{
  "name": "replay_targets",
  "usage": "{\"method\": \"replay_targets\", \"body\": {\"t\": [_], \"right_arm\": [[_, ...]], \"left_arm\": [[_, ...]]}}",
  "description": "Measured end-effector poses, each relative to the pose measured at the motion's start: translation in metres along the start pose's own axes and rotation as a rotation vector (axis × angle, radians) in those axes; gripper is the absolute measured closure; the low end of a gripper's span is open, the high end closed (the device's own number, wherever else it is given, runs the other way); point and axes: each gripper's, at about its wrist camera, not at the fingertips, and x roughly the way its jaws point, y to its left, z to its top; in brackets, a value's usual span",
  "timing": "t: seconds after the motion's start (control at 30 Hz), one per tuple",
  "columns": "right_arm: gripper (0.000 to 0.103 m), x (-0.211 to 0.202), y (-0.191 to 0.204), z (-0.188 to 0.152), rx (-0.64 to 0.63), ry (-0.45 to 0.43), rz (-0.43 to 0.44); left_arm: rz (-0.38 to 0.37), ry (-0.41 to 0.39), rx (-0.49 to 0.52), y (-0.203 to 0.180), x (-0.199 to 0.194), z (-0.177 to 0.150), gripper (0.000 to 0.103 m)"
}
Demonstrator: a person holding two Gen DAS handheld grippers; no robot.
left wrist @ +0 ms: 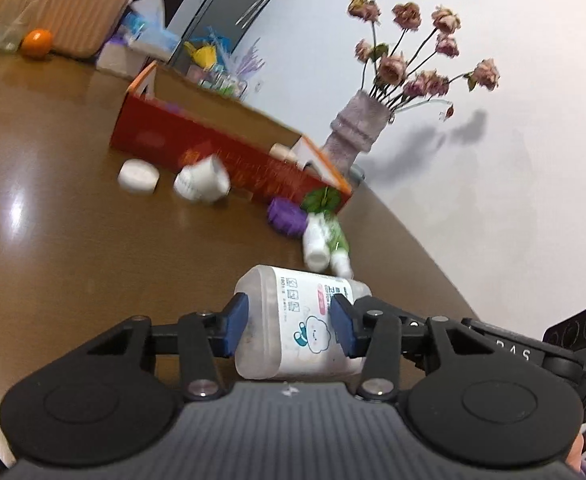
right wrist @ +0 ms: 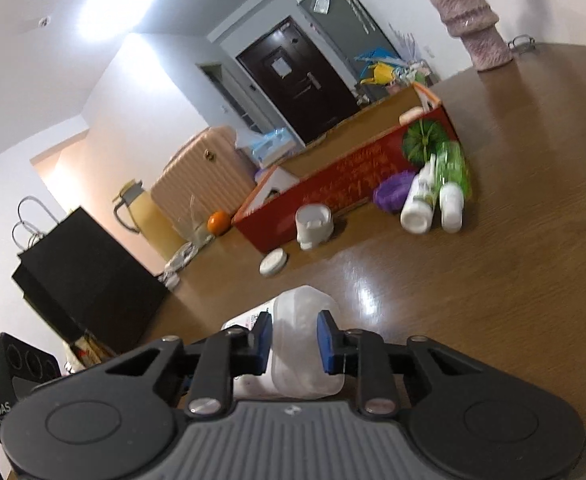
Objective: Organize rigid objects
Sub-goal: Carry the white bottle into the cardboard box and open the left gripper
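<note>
You're in a home, wooden counter (left wrist: pixel 53 152), vase (left wrist: pixel 353 128) of dried roses, suitcase (right wrist: pixel 201 176), front door (right wrist: pixel 297 80), fridge (right wrist: pixel 345 12).

Both mounted low behind the fingers, tilted down over a brown table (left wrist: pixel 53 208). Left view facing the red box (left wrist: pixel 197 148) and vase (left wrist: pixel 353 128) by the wall; right view facing the box (right wrist: pixel 345 184) with the door far behind. Shared: box, small bottles, and the close jar (left wrist: pixel 293 320) (right wrist: pixel 297 344).
</note>
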Motion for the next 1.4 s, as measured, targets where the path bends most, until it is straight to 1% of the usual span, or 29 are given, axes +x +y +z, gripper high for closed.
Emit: {"method": "replay_targets", "body": {"t": [0.07, 0.13, 0.23, 0.33, 0.47, 0.5, 0.57, 0.63, 0.67, 0.73, 0.83, 0.9, 0.97, 1.03, 1.13, 1.17, 1.2, 1.27, 1.33, 1.4], "right_arm": [[0.079, 0.005, 0.002, 0.016, -0.010, -0.020, 0.006], [0.079, 0.012, 0.006, 0.034, -0.034, -0.035, 0.013], [0.079, 0.031, 0.011, 0.070, -0.077, -0.053, 0.012], [0.079, 0.057, 0.009, 0.110, -0.101, -0.067, 0.015], [0.079, 0.106, 0.000, 0.174, -0.099, -0.086, 0.005], [0.079, 0.118, -0.004, 0.187, -0.094, -0.086, -0.001], [0.079, 0.147, -0.013, 0.217, -0.088, -0.067, -0.009], [0.079, 0.178, -0.027, 0.242, -0.045, -0.035, -0.029], [0.079, 0.196, -0.035, 0.255, -0.027, -0.011, -0.044], [0.079, 0.227, -0.050, 0.271, 0.001, 0.029, -0.074], [0.080, 0.270, -0.067, 0.283, 0.026, 0.094, -0.114], [0.080, 0.296, -0.076, 0.286, 0.038, 0.139, -0.143], [0.080, 0.312, -0.084, 0.284, 0.048, 0.171, -0.170], [0.080, 0.323, -0.090, 0.281, 0.066, 0.187, -0.185], [0.080, 0.329, -0.094, 0.277, 0.076, 0.197, -0.192], [0.080, 0.328, -0.094, 0.276, 0.073, 0.195, -0.194], [0.080, 0.327, -0.094, 0.277, 0.073, 0.190, -0.193], [0.079, 0.320, -0.090, 0.280, 0.063, 0.178, -0.195], [0.079, 0.310, -0.088, 0.285, 0.048, 0.165, -0.200], [0.078, 0.295, -0.085, 0.290, 0.027, 0.162, -0.210]], "left_arm": [[-0.006, -0.037, 0.029, -0.003, 0.007, 0.019, 0.058], [-0.018, -0.061, 0.034, -0.004, 0.018, 0.040, 0.058], [-0.028, -0.070, 0.037, -0.003, 0.038, 0.076, 0.058], [-0.007, -0.061, 0.065, -0.002, 0.069, 0.119, 0.059], [0.016, -0.032, 0.062, 0.004, 0.124, 0.182, 0.059], [0.025, -0.030, 0.058, 0.007, 0.136, 0.193, 0.059], [0.041, -0.009, 0.074, 0.014, 0.169, 0.217, 0.059], [0.058, 0.034, 0.067, 0.027, 0.203, 0.235, 0.059], [0.065, 0.081, 0.072, 0.034, 0.224, 0.245, 0.059], [0.095, 0.124, 0.038, 0.049, 0.252, 0.256, 0.059], [0.145, 0.159, 0.047, 0.065, 0.284, 0.262, 0.060], [0.166, 0.199, 0.040, 0.076, 0.302, 0.264, 0.060], [0.179, 0.232, 0.024, 0.085, 0.315, 0.262, 0.060], [0.190, 0.234, 0.023, 0.089, 0.320, 0.260, 0.060], [0.190, 0.231, 0.032, 0.088, 0.320, 0.259, 0.056], [0.193, 0.221, 0.038, 0.087, 0.317, 0.259, 0.053], [0.200, 0.209, 0.047, 0.084, 0.314, 0.260, 0.047], [0.222, 0.195, 0.080, 0.078, 0.304, 0.262, 0.046], [0.231, 0.194, 0.117, 0.072, 0.291, 0.265, 0.042], [0.258, 0.180, 0.166, 0.064, 0.271, 0.267, 0.039]]}}
